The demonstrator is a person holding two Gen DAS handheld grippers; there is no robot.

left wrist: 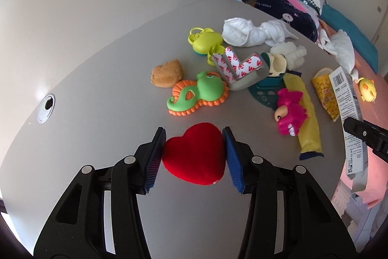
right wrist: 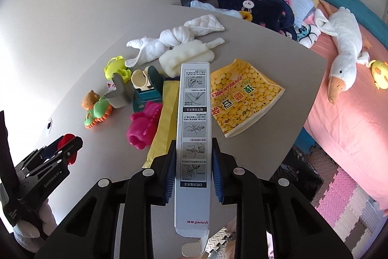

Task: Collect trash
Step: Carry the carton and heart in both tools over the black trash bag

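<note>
Bedroom setting: a grey desk (left wrist: 97, 64) stands against a pale wall, with a bed (left wrist: 368, 79) of pink and teal covers beside it. Left wrist view: the left claw (left wrist: 194, 154) is clamped on a red heart (left wrist: 194, 154), one blue pad on each flank, so the soft body is held across its width and cannot roll out. Beyond it lie a seahorse toy (left wrist: 198, 94), a pink toy (left wrist: 291, 111), a white cloth (left wrist: 252, 32) and a yellow packet (left wrist: 326, 94), all loose on the desk. Right wrist view: the right claw (right wrist: 194, 174) is clamped on a long white box (right wrist: 192, 149), gripped across its narrow faces near the lower half, so the box projects forward over the desk. The packet, judged trash, lies flat just beside the box. Both items appear ready for carrying off.
</note>
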